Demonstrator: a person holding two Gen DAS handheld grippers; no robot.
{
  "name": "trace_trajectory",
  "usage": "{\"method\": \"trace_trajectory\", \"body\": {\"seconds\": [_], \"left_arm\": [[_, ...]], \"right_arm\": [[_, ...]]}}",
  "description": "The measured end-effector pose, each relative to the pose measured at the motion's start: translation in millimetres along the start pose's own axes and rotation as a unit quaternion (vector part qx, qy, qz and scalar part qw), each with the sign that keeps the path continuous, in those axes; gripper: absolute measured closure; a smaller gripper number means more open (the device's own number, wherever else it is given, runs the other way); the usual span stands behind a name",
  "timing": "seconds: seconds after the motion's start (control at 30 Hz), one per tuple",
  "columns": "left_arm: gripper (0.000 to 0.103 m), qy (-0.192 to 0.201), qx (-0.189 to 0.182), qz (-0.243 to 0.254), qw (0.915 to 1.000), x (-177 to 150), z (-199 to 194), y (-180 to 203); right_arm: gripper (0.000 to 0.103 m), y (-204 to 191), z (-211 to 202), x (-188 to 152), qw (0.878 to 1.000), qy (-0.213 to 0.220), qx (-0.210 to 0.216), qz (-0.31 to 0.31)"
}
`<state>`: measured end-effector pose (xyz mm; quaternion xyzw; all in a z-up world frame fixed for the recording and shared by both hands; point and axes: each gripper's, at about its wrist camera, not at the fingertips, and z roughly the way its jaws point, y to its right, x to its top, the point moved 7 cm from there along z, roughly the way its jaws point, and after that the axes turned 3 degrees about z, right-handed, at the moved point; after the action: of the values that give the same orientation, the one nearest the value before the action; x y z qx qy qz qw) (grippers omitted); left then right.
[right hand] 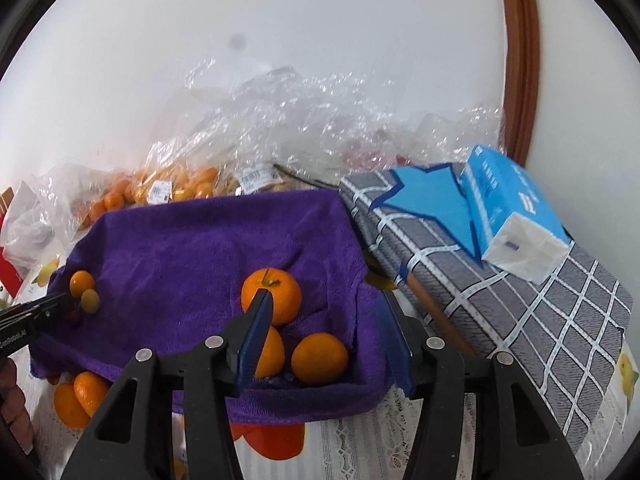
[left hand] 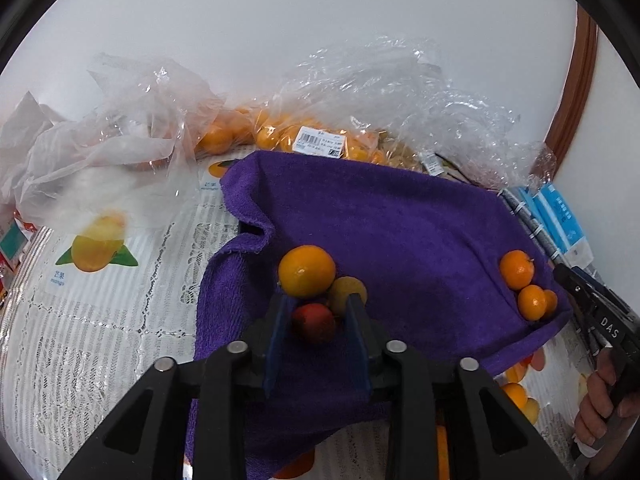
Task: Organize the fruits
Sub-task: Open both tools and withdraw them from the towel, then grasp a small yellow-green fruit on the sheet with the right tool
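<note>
A purple towel (left hand: 384, 224) lines a tray; it also shows in the right wrist view (right hand: 208, 236). My left gripper (left hand: 316, 304) has its blue fingers on either side of a small red fruit (left hand: 314, 322) on the towel, next to an orange (left hand: 306, 270) and a yellow-green fruit (left hand: 348, 288). Whether the fingers press the red fruit I cannot tell. Three tangerines (left hand: 518, 270) lie at the towel's right side. My right gripper (right hand: 324, 300) is open and empty above these tangerines (right hand: 272, 296). The left gripper's tip (right hand: 48, 308) shows at the left by the orange (right hand: 82, 283).
Clear plastic bags (left hand: 380, 92) with more oranges (left hand: 218, 136) lie behind the towel by the wall. A grey checked box (right hand: 500, 264) with a blue tissue pack (right hand: 512, 212) stands at the right. Loose oranges (right hand: 80, 400) lie on the lace tablecloth (left hand: 80, 340) in front.
</note>
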<state>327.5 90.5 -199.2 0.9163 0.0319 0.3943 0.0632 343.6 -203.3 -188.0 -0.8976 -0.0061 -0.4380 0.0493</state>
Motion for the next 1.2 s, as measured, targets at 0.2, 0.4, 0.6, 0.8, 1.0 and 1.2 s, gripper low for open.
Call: {"method": "trace_trajectory", "body": {"seconds": [0.2, 0.4, 0.6, 0.8, 1.0, 1.2], "left_arm": [[0.068, 0.021, -0.013, -0.003, 0.9997, 3.7, -9.4, 1.3], [0.068, 0.042, -0.021, -0.016, 0.9988, 7.7, -17.2, -2.1], [0.068, 0.053, -0.041, -0.025, 0.9974, 9.1, -25.6, -5.2], [0.068, 0.070, -0.036, -0.023, 0.9966, 5.0, -40.8, -10.0], [0.065, 0.077, -0.032, -0.033, 0.9960, -7.7, -58.2, -20.0], [0.063, 0.081, -0.047, -0.016, 0.9955, -24.7, -77.7, -17.2]], "right_arm": [[0.050, 3.3, -23.1, 4.7, 1.000, 0.003, -0.015, 0.011], [0.049, -4.2, -67.6, -4.9, 1.000, 0.015, -0.004, -0.005], [0.050, -15.9, -80.1, -31.5, 0.999, -0.027, 0.028, -0.004], [0.064, -40.2, -80.6, -69.0, 0.996, -0.062, 0.064, -0.017], [0.065, -67.5, -74.5, -87.2, 0.989, -0.087, 0.111, -0.037], [0.069, -83.0, -54.9, -96.5, 0.986, -0.109, 0.116, -0.053]]}}
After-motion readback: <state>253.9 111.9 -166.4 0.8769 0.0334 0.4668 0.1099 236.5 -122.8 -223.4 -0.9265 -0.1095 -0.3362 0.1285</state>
